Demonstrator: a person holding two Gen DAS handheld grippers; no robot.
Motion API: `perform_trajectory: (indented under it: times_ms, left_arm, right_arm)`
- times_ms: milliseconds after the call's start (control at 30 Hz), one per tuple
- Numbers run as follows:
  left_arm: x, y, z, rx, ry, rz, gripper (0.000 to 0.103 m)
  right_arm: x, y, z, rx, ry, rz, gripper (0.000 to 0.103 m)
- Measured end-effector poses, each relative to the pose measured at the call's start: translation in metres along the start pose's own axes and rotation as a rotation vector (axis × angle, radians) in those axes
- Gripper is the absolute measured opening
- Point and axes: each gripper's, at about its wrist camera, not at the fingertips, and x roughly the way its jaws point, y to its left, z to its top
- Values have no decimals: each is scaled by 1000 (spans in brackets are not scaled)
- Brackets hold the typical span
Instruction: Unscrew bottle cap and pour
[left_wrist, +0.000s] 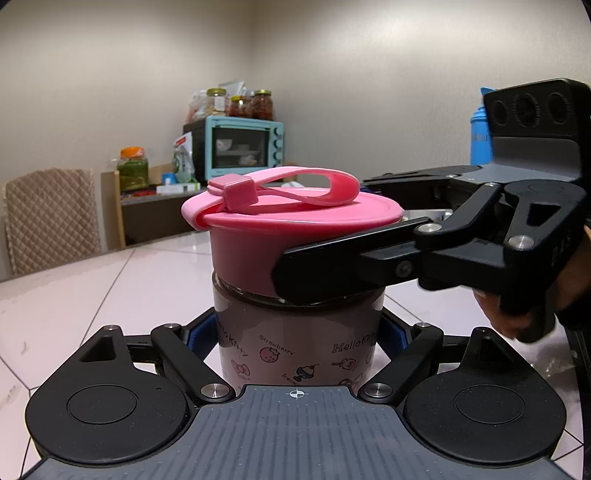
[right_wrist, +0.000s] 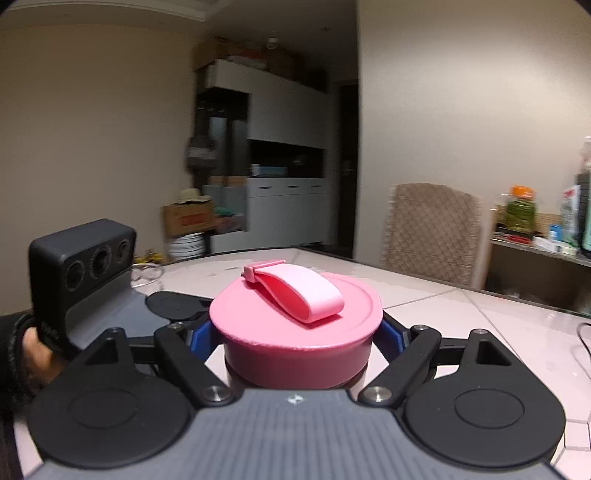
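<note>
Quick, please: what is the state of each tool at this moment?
Left tool: closed on the printed body of the Hello Kitty bottle.
Right tool: closed on the round pink plastic cap with its loop strap.

My left wrist camera sits low and very close behind the left hand-held gripper (left_wrist: 295, 332), looking level across the worktop (left_wrist: 110, 288) past the bottle (left_wrist: 295, 332) toward a back wall with a teal oven (left_wrist: 236, 147). My right wrist camera sits slightly higher behind the right hand-held gripper (right_wrist: 295, 332), looking down on the pink cap (right_wrist: 295, 325) toward white cabinets (right_wrist: 280, 184). Both views share the cap, the worktop, the quilted chair (left_wrist: 51, 218) and the orange-lidded jar (left_wrist: 133, 168); each also catches the other unit.
</note>
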Motion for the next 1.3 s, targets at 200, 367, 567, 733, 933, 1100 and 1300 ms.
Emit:
perform_trajectory:
  times_ms: [200,367,567,733,933,1100,1300]
  left_arm:
    - [0,-1,0,0,0,0,90]
    - [0,0,0,-1,0,0,90]
    - [0,0,0,0,0,0,90]
    - [0,0,0,0,0,0,90]
    - [0,0,0,0,0,0,90]
    - [0,0,0,0,0,0,90]
    - [0,-1,0,0,0,0,90]
  right_arm:
    - [-2,-18,5,-6,13,123,85]
    - [-3,-18,8,4,15,130,86]
    - [-7,4,9,35,19,5,92]
    - [-11,25,5,46,-15,-121,95]
    - [-8,43,1,63,-36,-237,97]
    - [-3,50,-1,82,-52,-280,97]
    - [4,55,-1,78,-54,-312,97]
